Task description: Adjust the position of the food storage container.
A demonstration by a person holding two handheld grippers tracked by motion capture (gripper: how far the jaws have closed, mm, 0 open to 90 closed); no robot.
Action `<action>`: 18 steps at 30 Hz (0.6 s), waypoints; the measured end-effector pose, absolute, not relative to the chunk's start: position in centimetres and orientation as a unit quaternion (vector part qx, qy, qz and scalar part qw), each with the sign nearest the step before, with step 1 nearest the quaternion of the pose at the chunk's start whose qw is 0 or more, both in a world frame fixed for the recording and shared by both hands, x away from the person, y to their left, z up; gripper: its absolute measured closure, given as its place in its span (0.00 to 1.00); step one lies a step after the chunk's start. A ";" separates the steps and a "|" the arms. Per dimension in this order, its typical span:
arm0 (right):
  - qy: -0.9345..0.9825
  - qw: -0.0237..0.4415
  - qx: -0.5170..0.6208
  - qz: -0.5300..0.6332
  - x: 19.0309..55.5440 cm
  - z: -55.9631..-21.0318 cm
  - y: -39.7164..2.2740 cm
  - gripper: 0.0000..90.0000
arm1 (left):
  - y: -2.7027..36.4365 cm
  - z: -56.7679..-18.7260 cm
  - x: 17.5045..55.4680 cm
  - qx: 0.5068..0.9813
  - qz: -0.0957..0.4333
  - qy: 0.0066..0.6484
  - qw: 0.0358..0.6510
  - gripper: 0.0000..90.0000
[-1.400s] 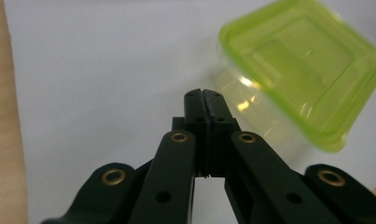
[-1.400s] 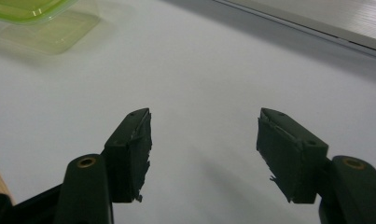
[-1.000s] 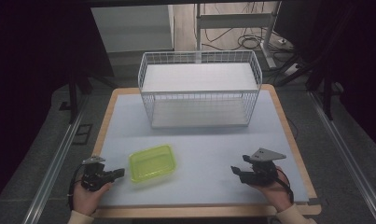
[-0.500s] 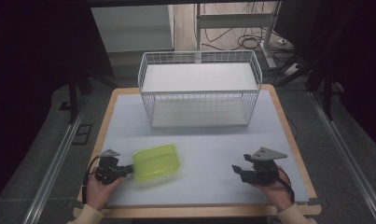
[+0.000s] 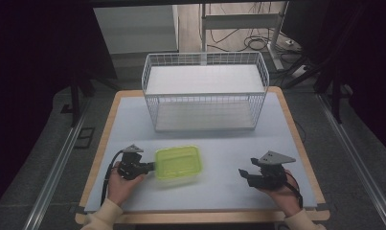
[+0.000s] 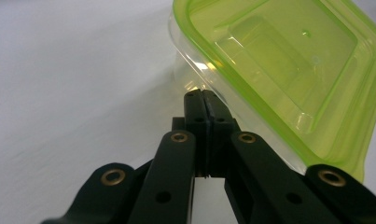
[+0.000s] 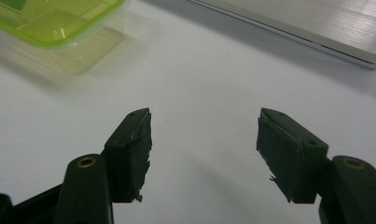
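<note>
The green-lidded container point(image 5: 178, 163) is lying on the tabletop point(image 5: 229, 143) in front of the wire basket point(image 5: 205, 91), a little left of centre, and it is being nudged sideways rather than lifted. The left gripper point(image 5: 147, 166) is being held with its jaws pressed fully together, and in the left gripper view the closed tips point(image 6: 205, 100) are being set against the clear wall of the container point(image 6: 279, 70) just under the lid's rim, with nothing clamped between them. The right gripper point(image 5: 243, 175) is being kept well apart from the container, low over the tabletop with its jaws spread wide and empty, as the right gripper view is showing point(image 7: 204, 135). For the push to go well, the contact is best being kept low on the wall and near the middle of that side (a push close to a corner would probably spin the container instead of sliding it). The tips are best being held level, so that they are not riding up under the lid and tipping or popping it. A slow, steady pace is being called for, since the smooth surface is likely letting the light container skid ahead of the tips.
</note>
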State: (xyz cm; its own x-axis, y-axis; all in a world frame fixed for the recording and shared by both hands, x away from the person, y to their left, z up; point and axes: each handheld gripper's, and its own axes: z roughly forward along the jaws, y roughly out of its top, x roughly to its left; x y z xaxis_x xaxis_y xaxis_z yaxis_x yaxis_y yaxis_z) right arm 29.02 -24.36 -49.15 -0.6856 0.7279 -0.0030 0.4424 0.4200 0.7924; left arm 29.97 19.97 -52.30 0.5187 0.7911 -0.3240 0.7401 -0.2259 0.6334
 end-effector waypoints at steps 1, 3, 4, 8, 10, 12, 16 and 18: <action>0.824 0.177 0.355 0.405 29.0 -49.1 -24.4 0.40 | 19.1 -52.2 30.3 0.786 0.032 0.483 0.384 1.00; 0.824 0.177 0.354 0.405 29.0 -49.1 -24.3 0.40 | 18.7 -52.2 30.5 0.785 0.030 0.483 0.388 1.00; 0.824 0.177 0.354 0.405 29.0 -49.1 -24.3 0.40 | 18.4 -52.2 30.7 0.786 0.027 0.480 0.388 1.00; 0.824 0.177 0.354 0.405 29.0 -49.1 -24.3 0.40 | 17.0 -52.2 31.4 0.790 0.022 0.473 0.389 1.00; 0.825 0.177 0.354 0.404 29.0 -49.1 -24.3 0.40 | 16.7 -52.1 31.4 0.791 0.021 0.471 0.390 1.00; 0.825 0.177 0.353 0.405 29.0 -49.1 -24.3 0.40 | 15.7 -52.1 31.7 0.795 0.019 0.466 0.388 1.00; 0.825 0.176 0.353 0.405 29.0 -49.1 -24.2 0.40 | 14.9 -52.1 31.9 0.797 0.018 0.464 0.387 1.00; 0.825 0.175 0.353 0.404 29.1 -49.2 -24.2 0.40 | 14.2 -52.1 32.1 0.798 0.015 0.460 0.388 1.00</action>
State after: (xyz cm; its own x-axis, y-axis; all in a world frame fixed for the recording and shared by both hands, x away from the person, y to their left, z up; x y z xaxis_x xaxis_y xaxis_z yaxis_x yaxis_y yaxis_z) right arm 29.05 -24.19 -49.20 -0.6889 0.7249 -0.0033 0.4415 0.4232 0.7912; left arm 32.14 14.17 -52.11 0.5768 0.7460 -0.3328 0.7224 -0.2757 0.6341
